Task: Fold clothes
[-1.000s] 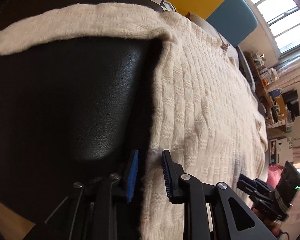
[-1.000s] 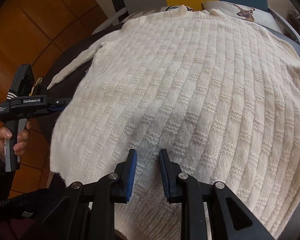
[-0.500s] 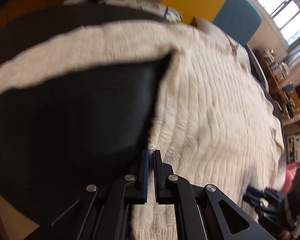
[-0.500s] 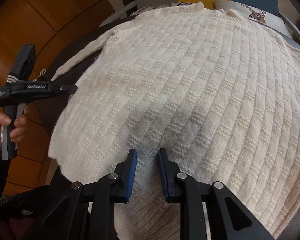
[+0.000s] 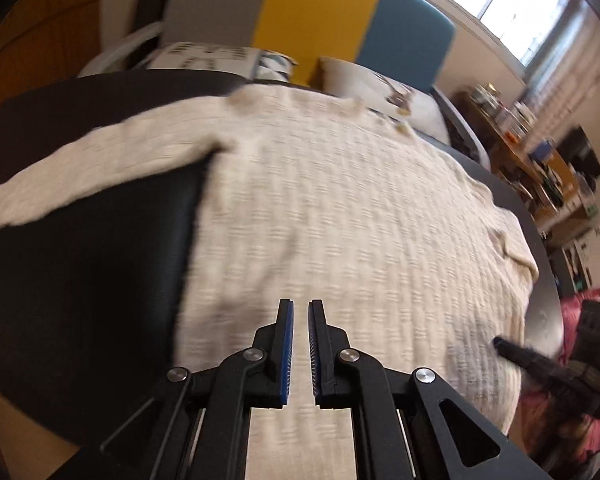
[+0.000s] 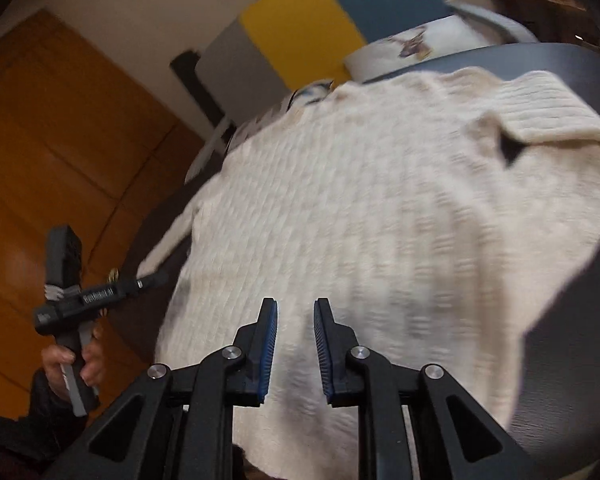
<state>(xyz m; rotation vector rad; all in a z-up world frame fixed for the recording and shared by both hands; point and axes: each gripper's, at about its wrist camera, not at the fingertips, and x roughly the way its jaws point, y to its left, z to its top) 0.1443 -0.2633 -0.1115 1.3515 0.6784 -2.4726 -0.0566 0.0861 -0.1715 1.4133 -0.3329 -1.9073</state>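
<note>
A cream knitted sweater (image 5: 340, 220) lies spread flat on a round black table (image 5: 80, 280), its left sleeve (image 5: 80, 164) stretched out to the side. My left gripper (image 5: 298, 308) hovers over the lower left of the body, its jaws a narrow gap apart with nothing gripped between them. My right gripper (image 6: 296, 308) is open above the sweater (image 6: 380, 220) near the hem, and it holds nothing. From the right wrist view, the left gripper (image 6: 100, 292) sits in a hand beside the sleeve end. The right sleeve (image 6: 540, 108) is folded over the shoulder.
Grey, yellow and blue chair backs (image 5: 320, 20) and printed pillows (image 5: 400, 92) stand behind the table. A wooden door (image 6: 60, 160) is on the left. Cluttered shelves (image 5: 540, 168) and something pink (image 5: 580, 320) lie to the right.
The left jaws closed at the sweater's side edge, then parted slightly as the gripper swung right over the body. Both cameras tilted up and back. The right jaws stayed open.
</note>
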